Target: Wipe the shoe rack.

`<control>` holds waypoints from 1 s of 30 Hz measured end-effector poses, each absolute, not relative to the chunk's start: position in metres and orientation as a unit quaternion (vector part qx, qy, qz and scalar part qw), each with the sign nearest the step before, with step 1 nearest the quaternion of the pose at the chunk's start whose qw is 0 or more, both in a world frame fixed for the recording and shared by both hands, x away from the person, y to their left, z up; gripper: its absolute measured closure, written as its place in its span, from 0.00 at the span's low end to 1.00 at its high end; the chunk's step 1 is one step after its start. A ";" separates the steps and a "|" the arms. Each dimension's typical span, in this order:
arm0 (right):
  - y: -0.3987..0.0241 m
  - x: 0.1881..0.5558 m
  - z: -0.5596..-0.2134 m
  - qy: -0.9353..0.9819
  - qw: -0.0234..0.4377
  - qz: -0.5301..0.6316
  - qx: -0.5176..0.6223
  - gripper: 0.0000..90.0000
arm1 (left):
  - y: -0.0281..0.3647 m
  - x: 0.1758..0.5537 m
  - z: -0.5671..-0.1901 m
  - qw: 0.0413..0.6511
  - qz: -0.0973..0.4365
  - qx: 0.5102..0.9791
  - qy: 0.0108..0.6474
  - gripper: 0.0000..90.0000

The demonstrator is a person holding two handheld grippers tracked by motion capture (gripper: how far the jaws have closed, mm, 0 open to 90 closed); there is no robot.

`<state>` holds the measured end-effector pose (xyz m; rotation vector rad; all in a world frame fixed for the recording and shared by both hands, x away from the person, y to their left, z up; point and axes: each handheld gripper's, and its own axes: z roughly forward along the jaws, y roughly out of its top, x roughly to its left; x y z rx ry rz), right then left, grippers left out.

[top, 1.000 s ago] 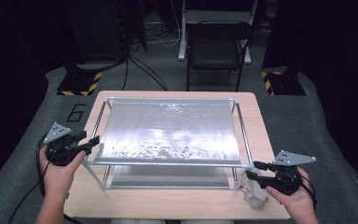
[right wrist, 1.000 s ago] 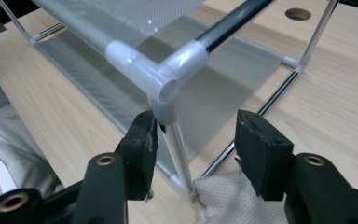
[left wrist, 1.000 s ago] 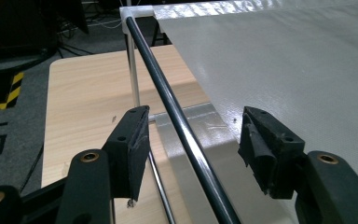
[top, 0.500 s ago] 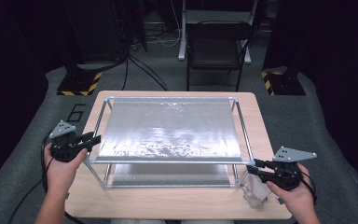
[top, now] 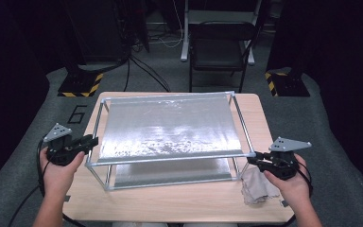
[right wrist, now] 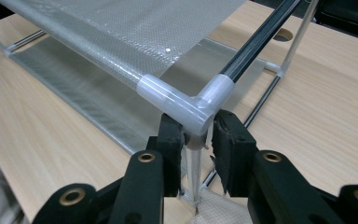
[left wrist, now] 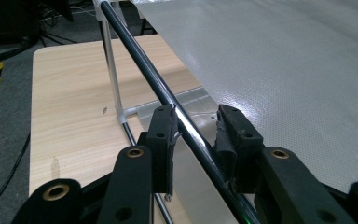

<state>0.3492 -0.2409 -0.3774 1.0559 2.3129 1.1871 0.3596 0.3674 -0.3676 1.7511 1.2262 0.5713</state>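
Observation:
A metal-tube rack [top: 170,156] with two silver fabric shelves stands on the wooden table [top: 170,205]. My left gripper [top: 93,140] is at the rack's left side. Its jaws have just been closing around the black top rail [left wrist: 140,60], and narrow gaps still show beside the rail at the left gripper [left wrist: 196,130]. My right gripper [top: 251,160] is at the near right corner. It has also been closing, and the right gripper [right wrist: 197,140] has its pads against the upright post [right wrist: 195,163], just under the clear corner connector [right wrist: 186,102].
A crumpled grey cloth [top: 257,189] lies on the table under my right hand. A black folding chair [top: 220,47] stands beyond the table's far edge. Grey carpet surrounds the table, and cables trail from both grippers.
Both grippers' jaws have narrowed around the frame tubes. The right hand has shifted slightly up and away over the cloth. The left hand has stayed put.

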 end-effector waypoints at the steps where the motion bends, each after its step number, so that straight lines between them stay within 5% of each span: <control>1: -0.240 0.352 -0.377 0.812 0.168 0.416 0.373 0.81 | 0.367 0.359 -0.368 0.448 0.231 0.707 0.495 0.75; 12: -0.238 0.379 -0.374 0.797 0.192 0.397 0.412 0.77 | 0.360 0.346 -0.367 0.454 0.239 0.705 0.491 0.75; 21: -0.238 0.380 -0.368 0.782 0.214 0.392 0.436 0.62 | 0.352 0.336 -0.368 0.465 0.241 0.703 0.481 0.75; 30: -0.244 0.381 -0.365 0.769 0.221 0.394 0.452 0.62 | 0.347 0.330 -0.368 0.468 0.233 0.709 0.474 0.75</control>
